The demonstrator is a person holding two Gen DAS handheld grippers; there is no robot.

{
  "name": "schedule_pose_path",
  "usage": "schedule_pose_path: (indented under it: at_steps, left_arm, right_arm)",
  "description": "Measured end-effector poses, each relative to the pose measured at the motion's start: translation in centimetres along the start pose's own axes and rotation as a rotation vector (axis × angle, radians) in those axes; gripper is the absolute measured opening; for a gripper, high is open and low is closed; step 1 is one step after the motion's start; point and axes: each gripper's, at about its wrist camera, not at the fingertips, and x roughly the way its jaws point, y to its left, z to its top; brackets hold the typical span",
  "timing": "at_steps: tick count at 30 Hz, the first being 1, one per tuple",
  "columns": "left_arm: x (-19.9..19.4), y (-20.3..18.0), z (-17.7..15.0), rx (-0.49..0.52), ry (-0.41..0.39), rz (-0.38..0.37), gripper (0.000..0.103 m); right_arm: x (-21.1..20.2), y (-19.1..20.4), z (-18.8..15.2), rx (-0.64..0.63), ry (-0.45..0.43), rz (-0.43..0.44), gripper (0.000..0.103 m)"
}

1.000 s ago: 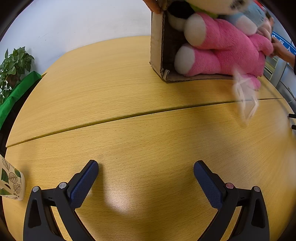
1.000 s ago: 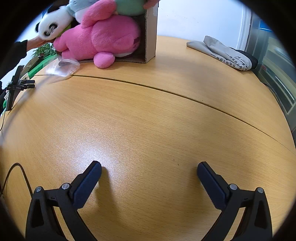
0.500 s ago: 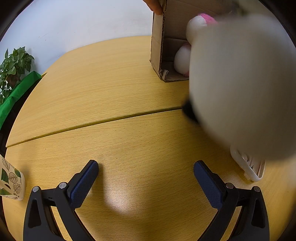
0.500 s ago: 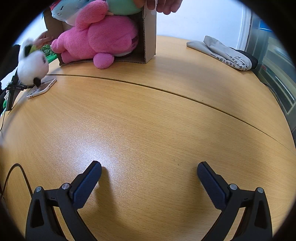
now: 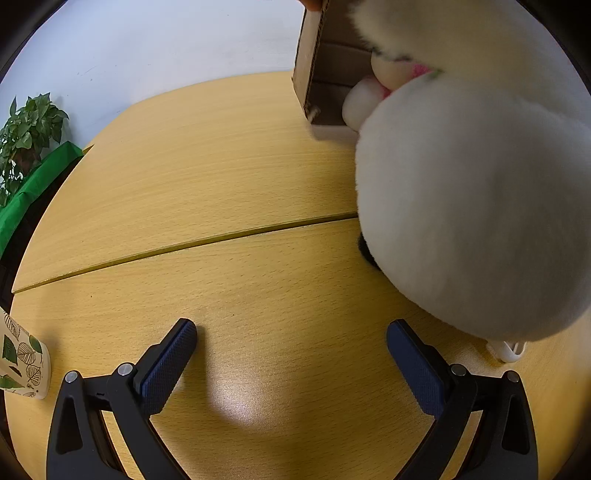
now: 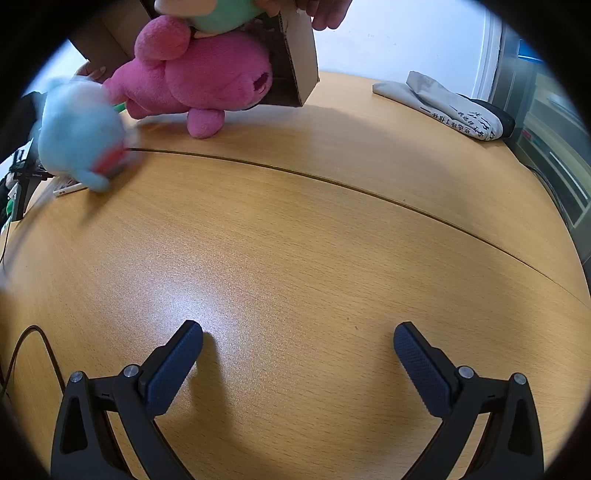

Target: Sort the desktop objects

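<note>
A person's hands tip a cardboard box over the wooden table. A pink plush hangs halfway out of it, with a green plush above. A light blue plush, blurred, is at the table's left. In the left wrist view a big white plush fills the right side, close to the camera, in front of the box. A white flat object pokes out under it. My left gripper and right gripper are both open and empty above the table.
A leaf-patterned paper cup stands at the left edge. A potted plant and green cloth are beyond the table's left. A folded grey printed cloth lies at the far right. A thin cable runs at the lower left.
The box has been tipped further. The white plush fell out and landed near my left gripper. The light blue plush has dropped out to the left. Both grippers stayed still and open.
</note>
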Motion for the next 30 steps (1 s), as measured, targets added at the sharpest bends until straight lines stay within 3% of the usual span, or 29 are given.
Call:
schedule_pose_path:
  at_steps: [9, 13, 30]
  left_arm:
    - [-0.3, 0.4, 0.8, -0.002, 0.001, -0.001, 0.103]
    - [1.6, 0.1, 1.0, -0.003, 0.005, 0.0, 0.103]
    - [0.3, 1.2, 0.9, -0.004, 0.003, 0.0, 0.103]
  right_arm:
    - [0.0, 0.0, 0.0, 0.0, 0.0, 0.0, 0.103]
    - [0.0, -0.1, 0.1, 0.0, 0.0, 0.001, 0.103]
    - [0.0, -0.1, 0.2, 0.0, 0.001, 0.001, 0.103]
